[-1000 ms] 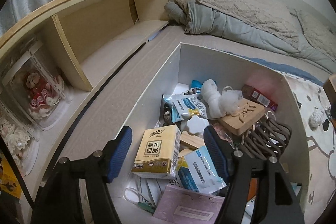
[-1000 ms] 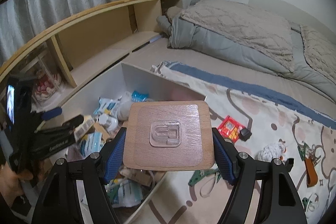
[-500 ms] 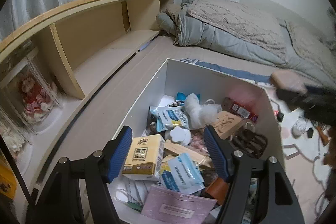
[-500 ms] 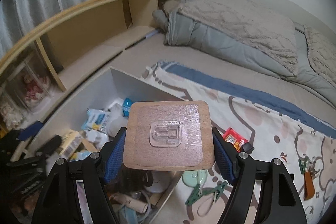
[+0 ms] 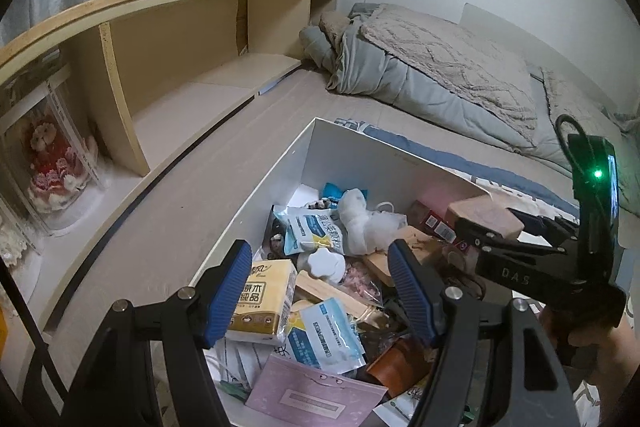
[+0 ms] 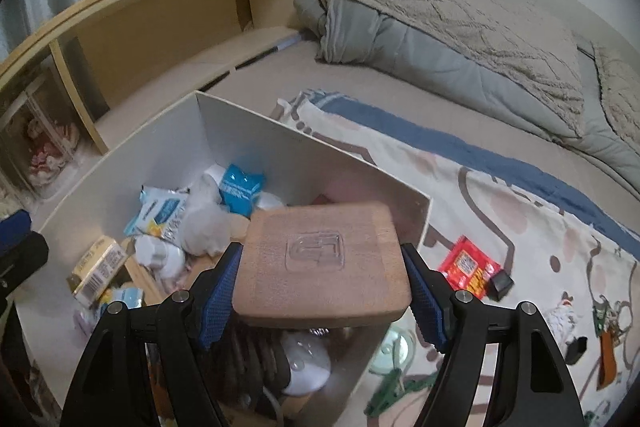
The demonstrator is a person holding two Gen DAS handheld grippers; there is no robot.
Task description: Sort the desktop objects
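Bedroom, cluttered: a patterned sheet (image 6: pixel 500 195) covers the bed, a rumpled grey duvet (image 6: pixel 452 23) lies at its far end, and a wooden shelf (image 5: pixel 168 39) runs along the wall at left. On the bed stands a white box (image 6: pixel 132 167), already half full of sorted odds and ends. My right tongs (image 6: pixel 322 289) are clamped on a square wooden board (image 6: pixel 320 267) with a clear plastic hook stuck to its face; I hold it flat above the box's near right corner. My left tongs (image 5: pixel 322 289) hover over the box's other side, their jaws opening with nothing gripped between them; below them lie a yellow tissue pack (image 5: pixel 264 301), blue-and-white sachets (image 5: pixel 316 231) and a pink card (image 5: pixel 316 393). From the left camera the right tongs (image 5: pixel 472 231) show at the right edge, board in their jaws above the box. Still loose on the sheet, right of the box: a red packet (image 6: pixel 468 267), a small black block (image 6: pixel 502 283) and a green clip (image 6: pixel 396 387).
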